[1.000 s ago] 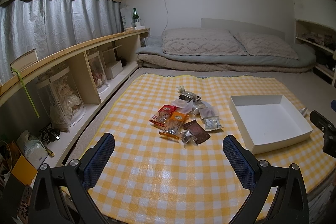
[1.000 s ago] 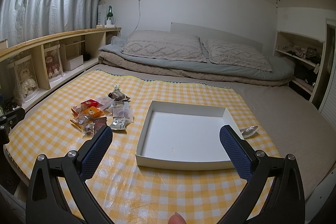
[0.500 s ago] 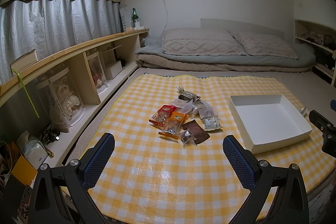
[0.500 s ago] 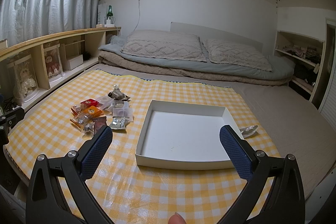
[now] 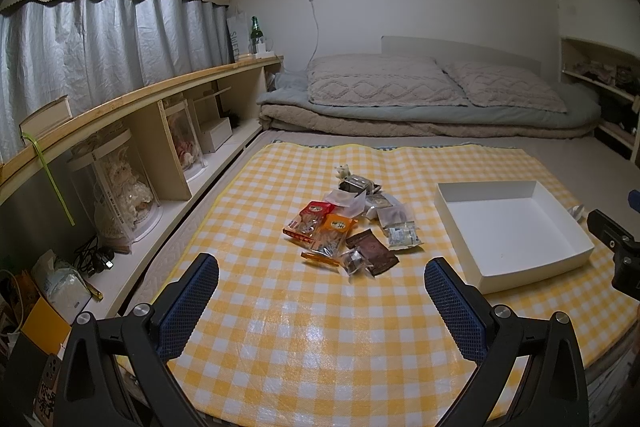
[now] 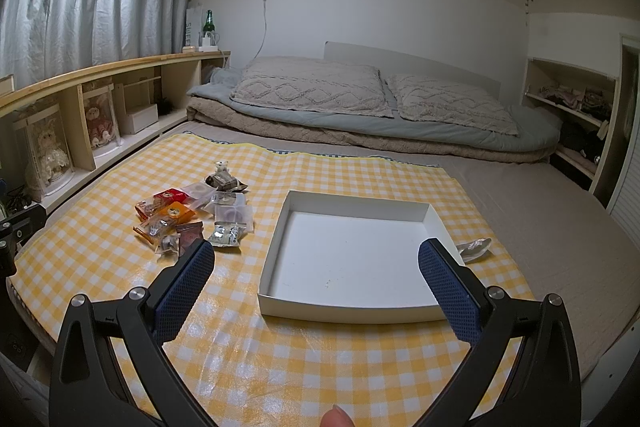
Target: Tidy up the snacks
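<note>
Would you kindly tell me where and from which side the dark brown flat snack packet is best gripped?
Grip the dark brown flat snack packet at its near right edge, which lies free; a clear wrapper overlaps its left. It lies flat, so bring the open left claw down steeply from the near side.

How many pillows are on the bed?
2. One pillow lies on the left side of the folded bedding, nearer the shelf wall. The other pillow lies right beside it, toward the open shelves. None looks hidden.

Loose heap of small snack packets (image 5: 349, 223) — red, orange, brown, clear, silver — flat on yellow-checked cloth (image 5: 304, 327). Empty white shallow box (image 6: 352, 255) just beside, upright, apart.
</note>
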`<action>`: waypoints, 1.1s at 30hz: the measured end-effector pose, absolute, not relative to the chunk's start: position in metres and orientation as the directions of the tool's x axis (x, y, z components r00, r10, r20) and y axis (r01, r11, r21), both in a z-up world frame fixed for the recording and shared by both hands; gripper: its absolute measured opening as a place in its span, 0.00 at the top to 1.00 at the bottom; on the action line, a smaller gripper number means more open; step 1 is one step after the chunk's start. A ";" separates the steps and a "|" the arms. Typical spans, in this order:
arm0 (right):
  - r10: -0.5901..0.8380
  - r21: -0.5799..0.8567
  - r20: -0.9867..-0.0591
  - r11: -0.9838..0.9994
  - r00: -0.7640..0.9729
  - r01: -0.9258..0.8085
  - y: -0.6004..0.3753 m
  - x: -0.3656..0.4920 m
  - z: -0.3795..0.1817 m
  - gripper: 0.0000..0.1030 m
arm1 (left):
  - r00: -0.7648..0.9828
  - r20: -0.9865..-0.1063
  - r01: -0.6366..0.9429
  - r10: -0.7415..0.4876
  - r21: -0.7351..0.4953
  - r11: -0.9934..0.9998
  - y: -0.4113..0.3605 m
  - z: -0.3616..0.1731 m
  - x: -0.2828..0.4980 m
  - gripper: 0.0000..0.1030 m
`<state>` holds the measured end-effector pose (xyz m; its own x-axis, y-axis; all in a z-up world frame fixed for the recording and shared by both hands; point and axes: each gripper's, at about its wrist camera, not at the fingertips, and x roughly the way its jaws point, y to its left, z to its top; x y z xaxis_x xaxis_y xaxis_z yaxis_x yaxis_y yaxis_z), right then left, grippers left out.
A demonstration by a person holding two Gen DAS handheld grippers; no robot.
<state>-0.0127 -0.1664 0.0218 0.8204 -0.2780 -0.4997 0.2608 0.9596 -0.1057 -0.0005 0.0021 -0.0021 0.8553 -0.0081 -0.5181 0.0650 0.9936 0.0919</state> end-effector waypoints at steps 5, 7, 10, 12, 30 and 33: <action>-0.277 -0.105 -0.500 0.960 0.820 0.261 -0.166 -0.013 0.022 0.00 | 0.855 -0.518 0.065 -0.008 0.092 0.994 0.002 -0.002 -0.001 0.00; -0.277 -0.104 -0.500 0.960 0.821 0.260 -0.166 -0.013 0.022 0.00 | 0.856 -0.518 0.066 -0.009 0.092 0.994 0.002 -0.002 -0.001 0.00; -0.277 -0.105 -0.500 0.960 0.821 0.260 -0.166 -0.013 0.022 0.00 | 0.855 -0.519 0.064 -0.007 0.092 0.994 0.002 -0.002 -0.001 0.00; -0.277 -0.105 -0.500 0.960 0.820 0.261 -0.166 -0.013 0.023 0.00 | 0.854 -0.520 0.063 -0.006 0.092 0.994 -0.001 0.002 -0.002 0.00; -0.262 -0.089 -0.504 0.963 0.823 0.253 -0.164 -0.010 0.025 0.00 | 0.865 -0.502 0.056 -0.005 0.086 0.995 -0.003 0.012 0.003 0.00; -0.247 -0.082 -0.508 0.968 0.825 0.239 -0.167 -0.005 0.031 0.00 | 0.870 -0.492 0.049 0.007 0.101 0.994 -0.005 0.021 0.014 0.00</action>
<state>-0.0048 -0.1669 0.0306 0.8252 -0.2470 -0.5079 0.2392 0.9675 -0.0819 0.0138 -0.0049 0.0214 0.8704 0.0065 -0.4923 0.0494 0.9937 0.1006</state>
